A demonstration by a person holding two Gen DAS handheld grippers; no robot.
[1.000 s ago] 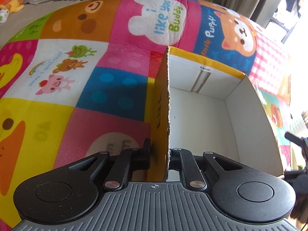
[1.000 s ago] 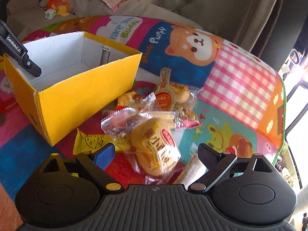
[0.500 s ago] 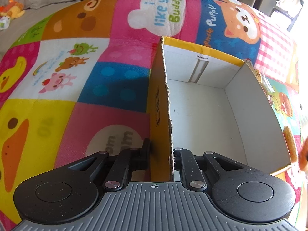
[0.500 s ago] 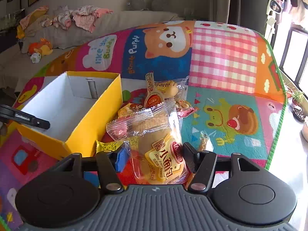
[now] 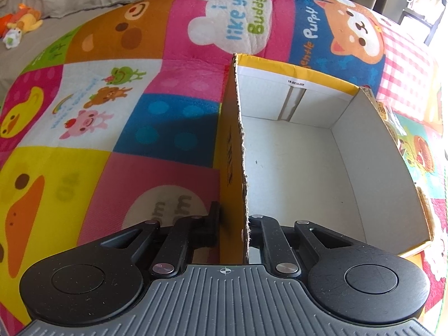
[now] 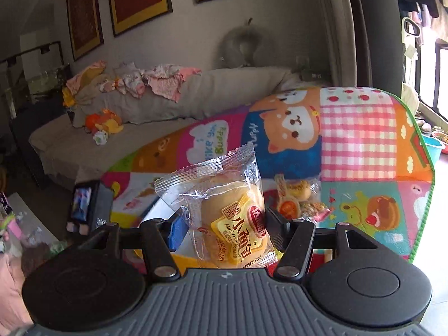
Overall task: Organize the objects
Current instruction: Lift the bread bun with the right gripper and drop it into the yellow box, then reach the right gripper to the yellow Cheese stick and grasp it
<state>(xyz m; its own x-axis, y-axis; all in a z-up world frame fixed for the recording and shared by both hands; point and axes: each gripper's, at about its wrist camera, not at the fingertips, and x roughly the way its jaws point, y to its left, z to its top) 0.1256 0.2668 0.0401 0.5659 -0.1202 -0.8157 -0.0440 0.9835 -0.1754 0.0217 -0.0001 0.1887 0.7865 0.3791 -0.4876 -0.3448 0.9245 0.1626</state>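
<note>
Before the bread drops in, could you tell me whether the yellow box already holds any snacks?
No, the yellow box shows only its bare white floor.

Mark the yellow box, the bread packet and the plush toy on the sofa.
yellow box (image 5: 282, 68), left wrist view, far wall's yellow top edge
bread packet (image 6: 232, 224), right wrist view, bun behind the label
plush toy (image 6: 105, 124), right wrist view, orange body

Right tool (image 6: 225, 228) closed onto bread packet (image 6: 233, 224), packet lifted off play mat (image 6: 361, 142), view tipped up toward sofa (image 6: 173, 106)
</note>
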